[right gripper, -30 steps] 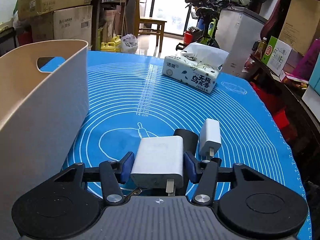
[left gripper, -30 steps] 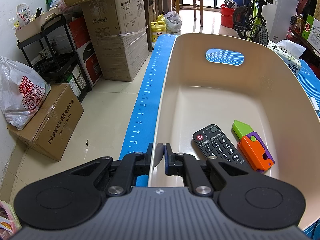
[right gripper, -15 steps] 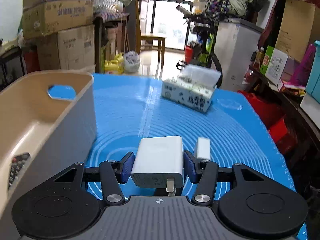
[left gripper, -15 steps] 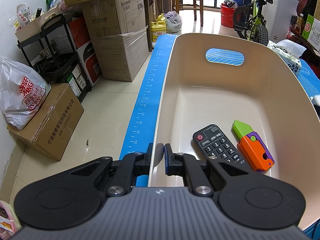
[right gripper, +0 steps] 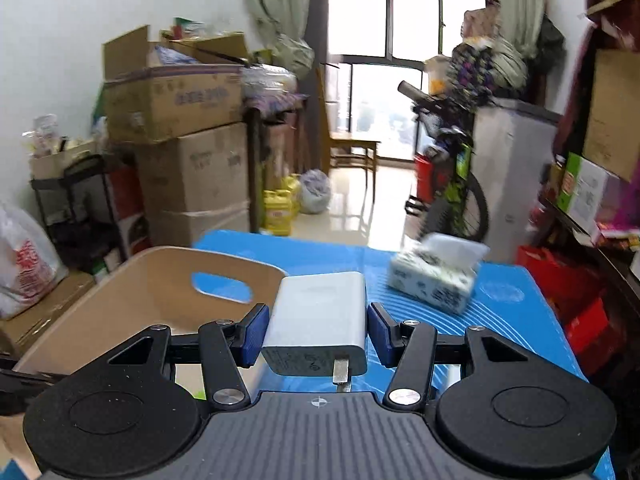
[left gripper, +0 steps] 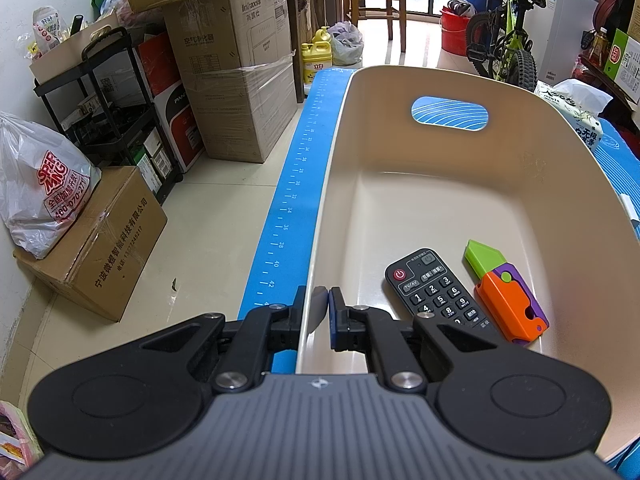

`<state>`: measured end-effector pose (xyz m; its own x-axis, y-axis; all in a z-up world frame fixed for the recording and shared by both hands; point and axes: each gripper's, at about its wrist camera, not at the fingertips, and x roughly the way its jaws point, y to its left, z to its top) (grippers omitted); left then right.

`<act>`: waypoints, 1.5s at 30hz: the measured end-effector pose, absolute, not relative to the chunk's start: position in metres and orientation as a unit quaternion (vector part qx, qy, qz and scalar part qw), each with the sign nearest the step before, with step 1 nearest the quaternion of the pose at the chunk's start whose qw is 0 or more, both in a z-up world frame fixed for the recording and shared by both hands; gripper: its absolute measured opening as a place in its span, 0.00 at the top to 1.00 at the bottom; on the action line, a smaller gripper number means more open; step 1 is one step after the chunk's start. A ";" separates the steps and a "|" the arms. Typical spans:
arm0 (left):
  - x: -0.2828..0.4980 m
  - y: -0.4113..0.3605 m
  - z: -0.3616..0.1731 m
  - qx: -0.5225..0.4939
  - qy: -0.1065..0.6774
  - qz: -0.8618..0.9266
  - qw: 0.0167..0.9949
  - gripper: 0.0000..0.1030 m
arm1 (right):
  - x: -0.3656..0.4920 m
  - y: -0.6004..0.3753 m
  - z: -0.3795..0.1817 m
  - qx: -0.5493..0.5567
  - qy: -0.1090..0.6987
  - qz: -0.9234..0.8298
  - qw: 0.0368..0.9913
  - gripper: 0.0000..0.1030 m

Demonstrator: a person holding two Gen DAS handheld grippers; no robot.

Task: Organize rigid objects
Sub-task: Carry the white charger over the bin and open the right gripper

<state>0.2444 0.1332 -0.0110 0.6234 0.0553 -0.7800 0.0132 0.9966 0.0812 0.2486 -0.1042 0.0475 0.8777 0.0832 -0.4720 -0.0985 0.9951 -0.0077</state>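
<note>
My left gripper [left gripper: 318, 300] is shut on the near left rim of the beige basket [left gripper: 336, 152], one finger outside the wall and one inside. In the basket lie a black remote control [left gripper: 436, 290] and an orange, purple and green toy [left gripper: 508, 294]. My right gripper [right gripper: 316, 330] is shut on a white charger [right gripper: 318, 328], prongs toward the camera, held in the air above the blue mat [right gripper: 504, 316] near the basket's right rim [right gripper: 224, 258].
A tissue pack [right gripper: 436, 276] lies on the mat at the back right; it also shows in the left wrist view [left gripper: 576, 110]. Cardboard boxes [left gripper: 236, 68], a black shelf cart [left gripper: 104, 120], a bicycle [left gripper: 508, 40] and a chair [left gripper: 376, 4] stand on the floor around the table.
My right gripper has lifted the white charger off the mat and swung up and left toward the basket. The smaller white charger has dropped out of view. The left gripper has not moved.
</note>
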 end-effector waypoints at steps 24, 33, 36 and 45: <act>0.243 0.133 -0.013 0.042 0.435 0.013 0.900 0.90 | 0.299 0.011 -0.008 -0.137 0.387 0.153 0.899 0.44; 0.243 0.132 -0.016 0.043 0.437 0.013 0.898 0.90 | 0.312 0.030 -0.026 -0.192 0.472 0.180 0.841 0.44; 0.242 0.132 -0.017 0.044 0.439 0.013 0.898 0.90 | 0.314 0.034 -0.033 -0.210 0.493 0.176 0.826 0.44; 0.244 0.133 -0.018 0.042 0.440 0.013 0.897 0.90 | 0.307 0.025 -0.022 -0.193 0.472 0.175 0.842 0.30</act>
